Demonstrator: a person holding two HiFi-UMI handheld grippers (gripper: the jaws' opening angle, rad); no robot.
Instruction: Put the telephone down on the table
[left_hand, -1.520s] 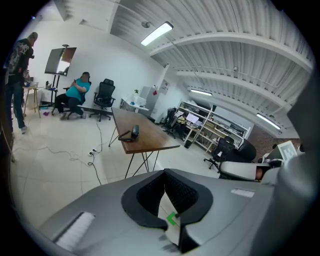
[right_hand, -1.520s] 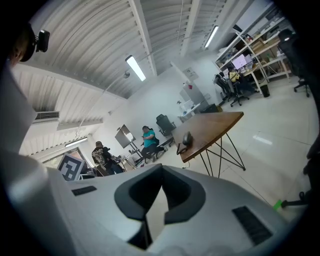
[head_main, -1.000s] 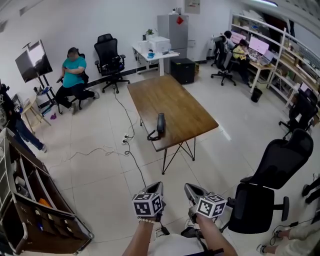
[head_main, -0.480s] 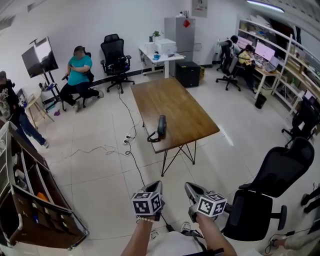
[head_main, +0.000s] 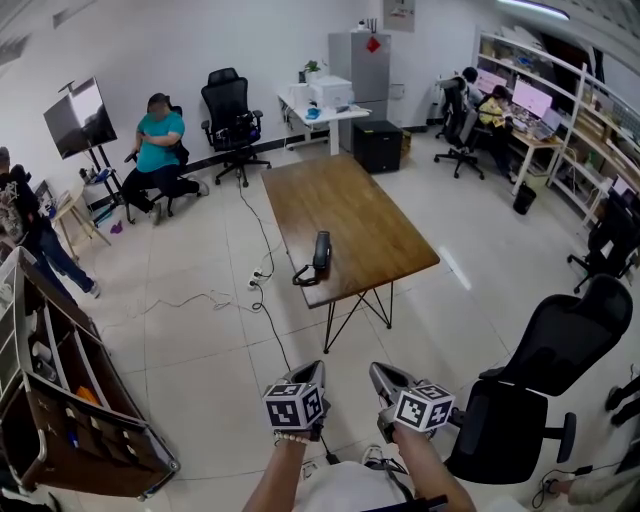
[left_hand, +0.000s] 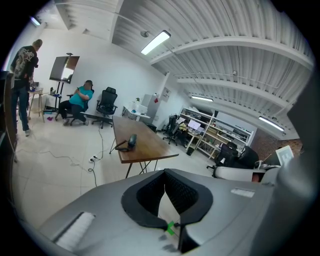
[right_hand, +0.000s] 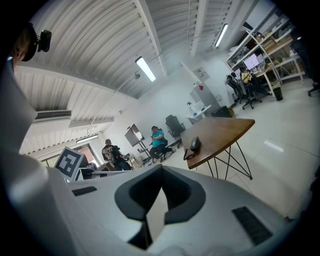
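Low in the head view, at about 6 o'clock, the person holds both tools side by side over the tiled floor, the left gripper (head_main: 305, 378) and the right gripper (head_main: 388, 385) each carrying its marker cube. In the left gripper view the left gripper (left_hand: 165, 175) has its dark pads brought together at the tips with nothing between them, and the right gripper view shows the right gripper (right_hand: 161, 167) pinched closed in the same way, also empty. The telephone (head_main: 320, 250) lies on the wooden table (head_main: 370, 210), well apart from both tools and straight ahead of them at 12 o'clock. It sits near the table's front edge, toward the 7 o'clock corner of the top, and its black cord (head_main: 303, 275) loops off to the telephone's 8 o'clock and hangs over the edge. It seems to be a dark handset lying lengthwise, though it is too small to tell whether a base is under it. Both gripper views look across the floor at the same telephone (left_hand: 131, 141) (right_hand: 194, 144) on the table (left_hand: 145, 145) (right_hand: 225, 132). A black office chair (head_main: 545, 370) stands at 4 o'clock of the head view, near the right gripper. A seated person in a teal top (head_main: 158, 140) is at 10 o'clock, and a floor cable (head_main: 250, 290) runs past the table's left side.
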